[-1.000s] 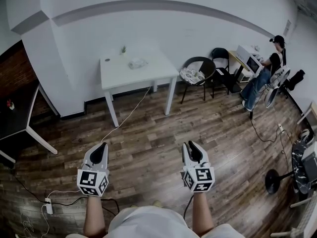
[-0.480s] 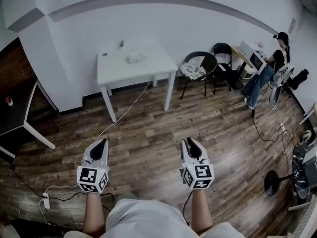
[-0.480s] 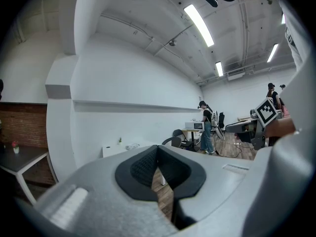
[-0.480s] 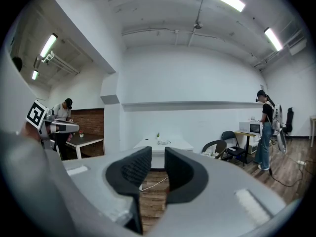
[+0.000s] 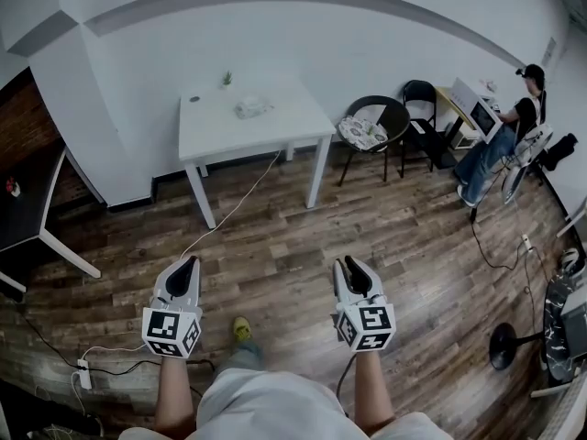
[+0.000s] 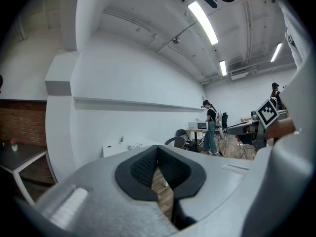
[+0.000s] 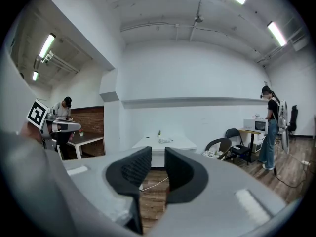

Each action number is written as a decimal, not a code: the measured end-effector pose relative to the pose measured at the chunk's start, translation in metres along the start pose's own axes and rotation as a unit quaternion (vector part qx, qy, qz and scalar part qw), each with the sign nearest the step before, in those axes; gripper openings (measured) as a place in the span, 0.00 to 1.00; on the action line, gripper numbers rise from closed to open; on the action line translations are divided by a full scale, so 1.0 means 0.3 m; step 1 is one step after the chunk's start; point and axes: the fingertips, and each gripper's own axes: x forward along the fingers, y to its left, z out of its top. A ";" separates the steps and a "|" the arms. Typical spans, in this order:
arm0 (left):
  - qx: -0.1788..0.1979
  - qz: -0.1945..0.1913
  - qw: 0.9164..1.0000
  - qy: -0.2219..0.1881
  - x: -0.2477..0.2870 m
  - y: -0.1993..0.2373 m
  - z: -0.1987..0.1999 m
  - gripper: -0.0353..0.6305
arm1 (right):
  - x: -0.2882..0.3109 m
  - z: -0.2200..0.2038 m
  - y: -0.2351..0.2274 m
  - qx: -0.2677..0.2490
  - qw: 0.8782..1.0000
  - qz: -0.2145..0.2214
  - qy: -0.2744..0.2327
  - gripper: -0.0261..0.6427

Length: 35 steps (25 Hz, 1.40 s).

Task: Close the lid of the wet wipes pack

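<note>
The wet wipes pack (image 5: 250, 108) lies on the white table (image 5: 284, 136) by the far wall, well ahead of both grippers; it is too small to tell how its lid stands. In the left gripper view the wet wipes pack (image 6: 134, 145) is a small pale shape on the table, and the right gripper view shows the wet wipes pack (image 7: 165, 140) the same way. My left gripper (image 5: 188, 264) hangs over the wooden floor with its pads meeting at the tips and nothing in them. My right gripper (image 5: 353, 266) is level beside it, its pads apart and empty.
A small plant (image 5: 226, 80) and a dark round item (image 5: 193, 99) also sit on the table. Two chairs (image 5: 367, 128) stand to its right, with a seated person (image 5: 514, 126) beyond. A cable (image 5: 229, 214) crosses the floor. A dark table (image 5: 27, 218) stands left, a fan base (image 5: 509, 342) right.
The person has walked toward the white table, so it looks a little nearer; a foot now shows on the floor. Both grippers keep their pose and their jaws are unchanged.
</note>
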 end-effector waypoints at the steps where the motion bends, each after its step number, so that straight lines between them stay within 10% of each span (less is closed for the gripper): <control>1: -0.002 -0.001 1.000 0.002 0.028 0.021 -0.008 0.05 | 0.033 0.001 0.001 -0.001 1.000 0.000 0.002 0.17; 35: -0.023 -0.048 0.998 0.015 0.968 0.727 -0.036 0.05 | 1.142 0.151 0.013 0.012 0.999 -0.028 0.014 0.17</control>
